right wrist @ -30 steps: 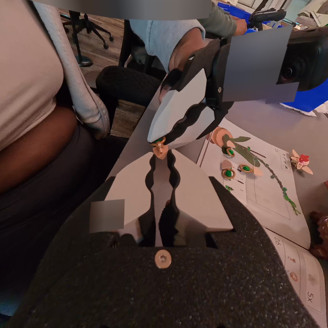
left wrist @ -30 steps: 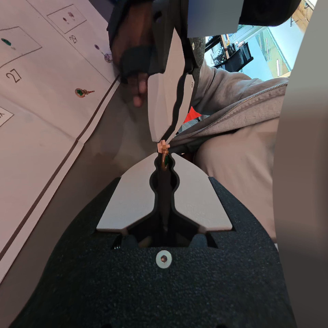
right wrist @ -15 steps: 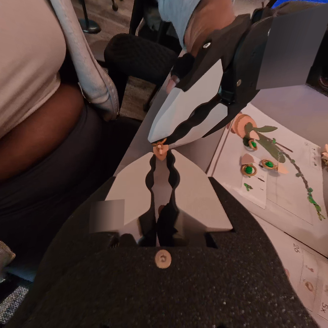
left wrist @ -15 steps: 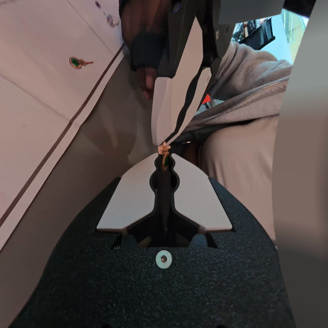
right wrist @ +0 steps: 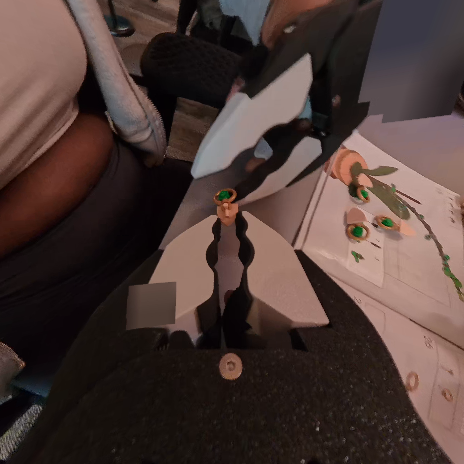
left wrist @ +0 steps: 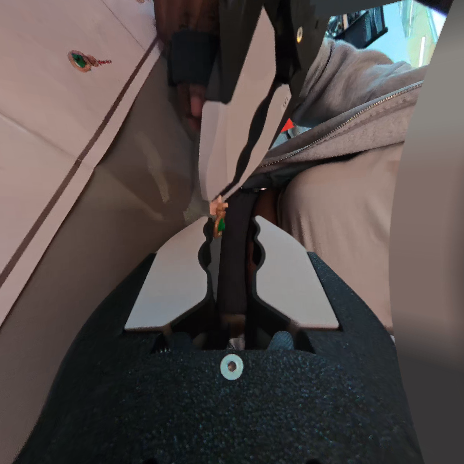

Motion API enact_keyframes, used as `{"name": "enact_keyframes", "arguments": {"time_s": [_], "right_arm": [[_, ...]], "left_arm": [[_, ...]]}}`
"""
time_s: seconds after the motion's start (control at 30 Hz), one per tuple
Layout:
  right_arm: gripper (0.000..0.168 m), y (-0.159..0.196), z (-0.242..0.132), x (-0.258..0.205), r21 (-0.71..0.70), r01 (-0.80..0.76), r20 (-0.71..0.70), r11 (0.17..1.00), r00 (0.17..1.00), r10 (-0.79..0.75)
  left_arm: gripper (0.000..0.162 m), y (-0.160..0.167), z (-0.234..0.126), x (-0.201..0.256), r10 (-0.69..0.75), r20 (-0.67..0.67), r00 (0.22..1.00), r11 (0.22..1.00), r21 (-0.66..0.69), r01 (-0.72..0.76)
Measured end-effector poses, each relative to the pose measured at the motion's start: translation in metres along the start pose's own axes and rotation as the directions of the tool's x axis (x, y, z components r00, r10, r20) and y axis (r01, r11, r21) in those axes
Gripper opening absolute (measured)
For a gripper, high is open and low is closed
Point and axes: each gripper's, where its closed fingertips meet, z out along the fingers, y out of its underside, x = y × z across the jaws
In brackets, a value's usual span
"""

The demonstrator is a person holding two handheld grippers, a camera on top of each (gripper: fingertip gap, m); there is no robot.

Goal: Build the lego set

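The right claw (right wrist: 229,218) is clamped at its very tips on a small tan lego piece (right wrist: 227,213), and a gold ring with a green stud (right wrist: 225,195) sits on top of that piece, held out over the table's (right wrist: 200,198) near edge. The left claw (left wrist: 232,221) stands apart, the ring beside its left fingertip (left wrist: 198,226) and touching neither pad. Beyond, the open instruction booklet (right wrist: 376,251) lies flat on the table.
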Motion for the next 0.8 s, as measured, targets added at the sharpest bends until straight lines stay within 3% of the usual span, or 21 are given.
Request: {"name": "enact_keyframes", "arguments": {"time_s": [0.1, 0.2, 0.27, 0.3, 0.37, 0.43, 0.47, 0.5, 0.53, 0.57, 0.63, 0.8], "right_arm": [[0.011, 0.003, -0.010, 0.012, 0.021, -0.065, -0.058, 0.998, 0.996, 0.066], [0.011, 0.000, -0.022, 0.019, 0.061, -0.143, -0.093, 0.988, 0.985, 0.148], [0.011, -0.005, -0.027, 0.026, 0.108, -0.224, -0.111, 0.969, 0.966, 0.235], [0.011, -0.007, -0.030, 0.030, 0.135, -0.285, -0.108, 0.949, 0.948, 0.300], [0.011, -0.012, -0.033, 0.036, 0.192, -0.452, -0.060, 0.871, 0.881, 0.470], [0.011, -0.020, -0.037, 0.037, 0.255, -0.598, 0.046, 0.759, 0.792, 0.609], [0.011, -0.025, -0.039, 0.039, 0.283, -0.657, 0.099, 0.699, 0.745, 0.660], [0.011, -0.029, -0.041, 0.039, 0.302, -0.704, 0.154, 0.642, 0.701, 0.696], [0.011, -0.032, -0.042, 0.038, 0.312, -0.746, 0.212, 0.588, 0.658, 0.722], [0.011, -0.034, -0.043, 0.038, 0.307, -0.784, 0.256, 0.540, 0.615, 0.746], [0.011, -0.034, -0.041, 0.032, 0.264, -0.822, 0.303, 0.504, 0.567, 0.766], [0.011, -0.034, -0.035, 0.018, 0.166, -0.854, 0.341, 0.493, 0.519, 0.784]], "left_arm": [[0.036, 0.000, -0.010, -0.003, 0.078, 0.062, 0.995, 0.996, 0.048, -0.081], [0.041, -0.016, -0.024, -0.001, 0.158, 0.126, 0.979, 0.960, 0.213, -0.182], [0.044, -0.029, -0.037, -0.010, 0.248, 0.316, 0.916, 0.893, 0.292, -0.343], [0.045, -0.035, -0.045, -0.016, 0.306, 0.451, 0.838, 0.835, 0.296, -0.464], [0.046, -0.049, -0.061, -0.013, 0.410, 0.701, 0.583, 0.648, 0.226, -0.727], [0.042, -0.058, -0.070, 0.000, 0.452, 0.873, 0.182, 0.402, -0.018, -0.915], [0.042, -0.060, -0.070, 0.007, 0.447, 0.894, -0.011, 0.293, -0.159, -0.943], [0.043, -0.060, -0.064, 0.010, 0.465, 0.871, -0.156, 0.222, -0.285, -0.933], [0.042, -0.057, -0.056, 0.007, 0.496, 0.832, -0.249, 0.190, -0.384, -0.903], [0.042, -0.055, -0.049, 0.002, 0.523, 0.799, -0.296, 0.184, -0.445, -0.877], [0.042, -0.054, -0.046, -0.001, 0.514, 0.804, -0.299, 0.197, -0.451, -0.871], [0.030, -0.049, -0.043, -0.001, 0.549, 0.814, -0.190, 0.218, -0.359, -0.907]]}}
